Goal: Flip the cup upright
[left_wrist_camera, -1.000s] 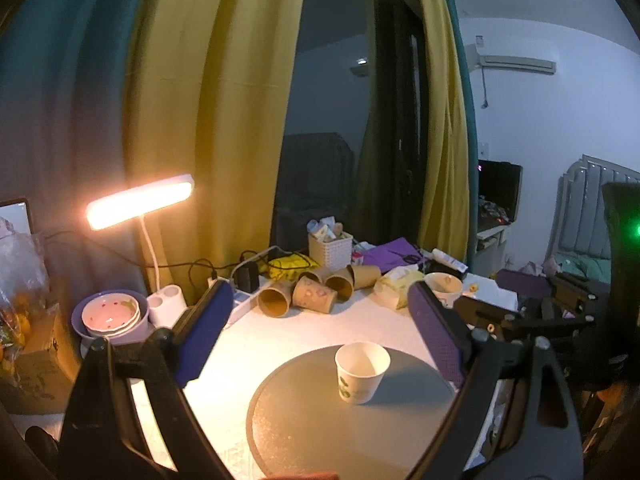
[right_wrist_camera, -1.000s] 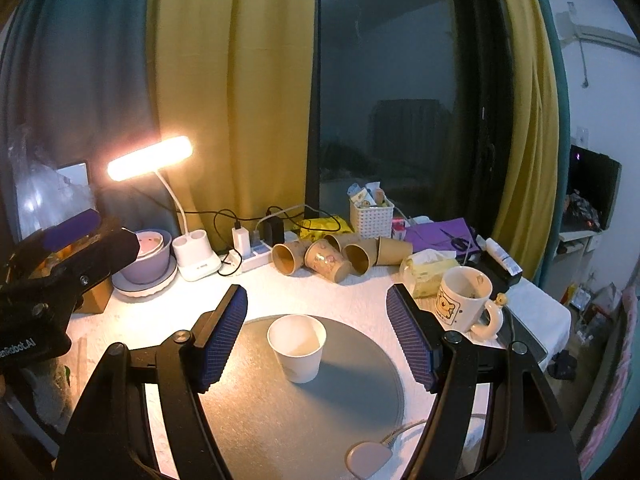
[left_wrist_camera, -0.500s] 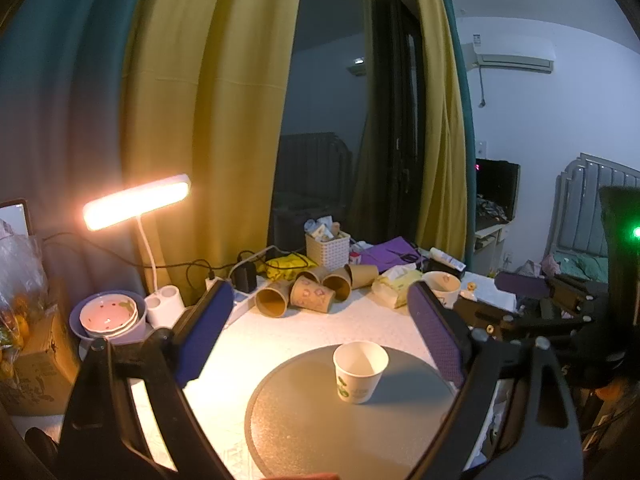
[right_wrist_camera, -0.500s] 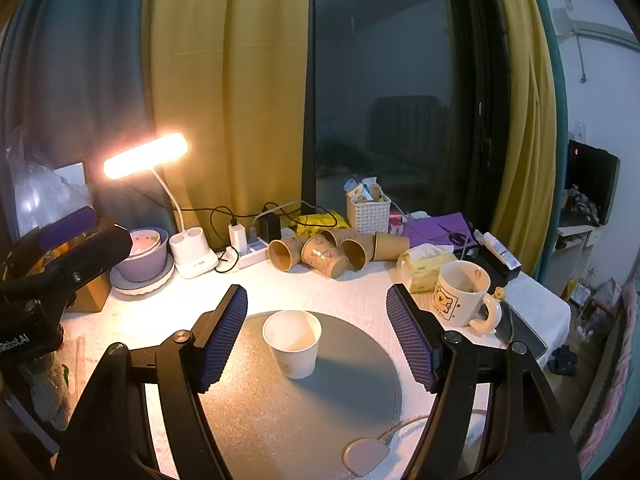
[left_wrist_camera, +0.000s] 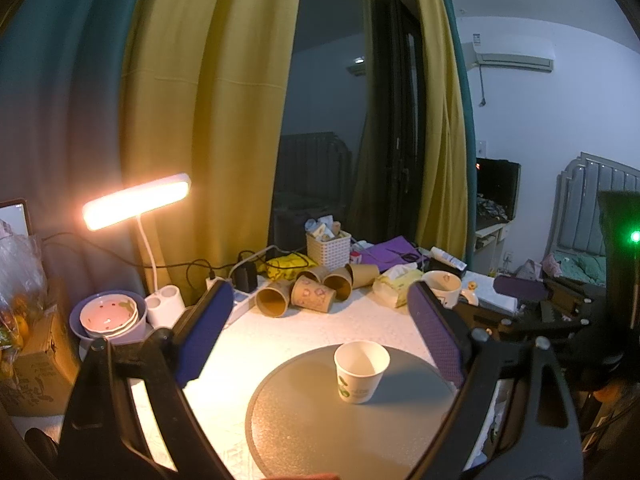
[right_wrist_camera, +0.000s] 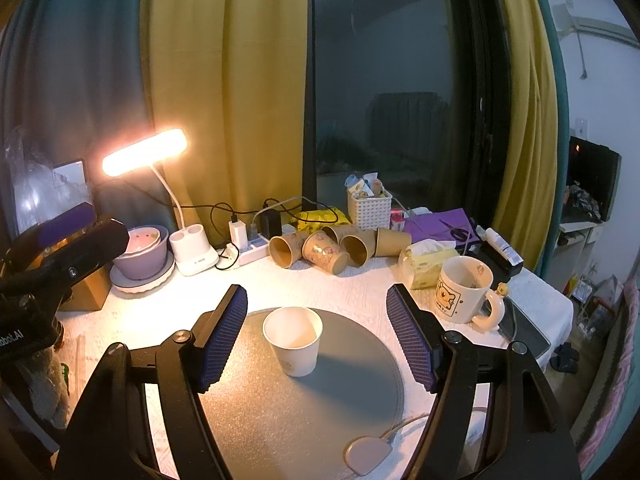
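A white paper cup with a green print stands upright, mouth up, on a round grey mat. It also shows in the right wrist view on the same mat. My left gripper is open and empty, held above and short of the cup. My right gripper is open and empty, its pads wide on either side of the cup and nearer to me. Neither gripper touches the cup.
Several brown paper cups lie on their sides at the back of the table. A lit desk lamp, stacked bowls, a white basket, a tissue pack and a mug stand around the mat.
Both grippers have drawn back and risen slightly, so the cup sits a little lower and farther in both views. The cup has not moved.
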Demonstrator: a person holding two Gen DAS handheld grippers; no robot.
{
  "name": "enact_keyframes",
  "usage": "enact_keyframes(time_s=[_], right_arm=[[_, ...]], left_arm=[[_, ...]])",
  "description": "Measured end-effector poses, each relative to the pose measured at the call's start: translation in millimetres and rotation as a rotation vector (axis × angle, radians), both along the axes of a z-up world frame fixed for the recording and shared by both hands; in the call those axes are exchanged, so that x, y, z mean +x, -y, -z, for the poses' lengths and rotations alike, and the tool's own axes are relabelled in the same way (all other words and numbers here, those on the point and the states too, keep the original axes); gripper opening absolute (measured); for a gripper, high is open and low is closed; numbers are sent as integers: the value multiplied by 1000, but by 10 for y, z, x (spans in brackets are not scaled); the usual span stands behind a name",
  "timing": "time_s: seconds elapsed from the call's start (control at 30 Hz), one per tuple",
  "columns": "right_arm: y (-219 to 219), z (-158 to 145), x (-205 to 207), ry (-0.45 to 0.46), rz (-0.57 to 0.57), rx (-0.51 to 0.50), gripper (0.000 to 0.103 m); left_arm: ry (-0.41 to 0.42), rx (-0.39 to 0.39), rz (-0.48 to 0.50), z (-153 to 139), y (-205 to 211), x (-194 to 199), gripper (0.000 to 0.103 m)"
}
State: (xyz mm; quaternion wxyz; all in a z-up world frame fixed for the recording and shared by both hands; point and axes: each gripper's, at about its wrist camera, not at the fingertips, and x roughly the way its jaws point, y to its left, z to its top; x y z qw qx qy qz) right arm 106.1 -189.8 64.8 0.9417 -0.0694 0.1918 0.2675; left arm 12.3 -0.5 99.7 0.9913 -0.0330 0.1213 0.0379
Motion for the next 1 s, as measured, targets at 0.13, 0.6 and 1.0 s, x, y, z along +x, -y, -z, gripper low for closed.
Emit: enact_keyframes(time_s=[0.13,0.6,1.0], right_arm=[[0,12,-8,-1,0,0,75],[17,33,-16,-5,-3,-1,75],[23,56,-43,-8,-1,0,75]], left_arm=[[1,2,-2,0,4,-2,90],[-5,0,0,19,-4,20,90],[-5,0,0,23,-3,25,90]])
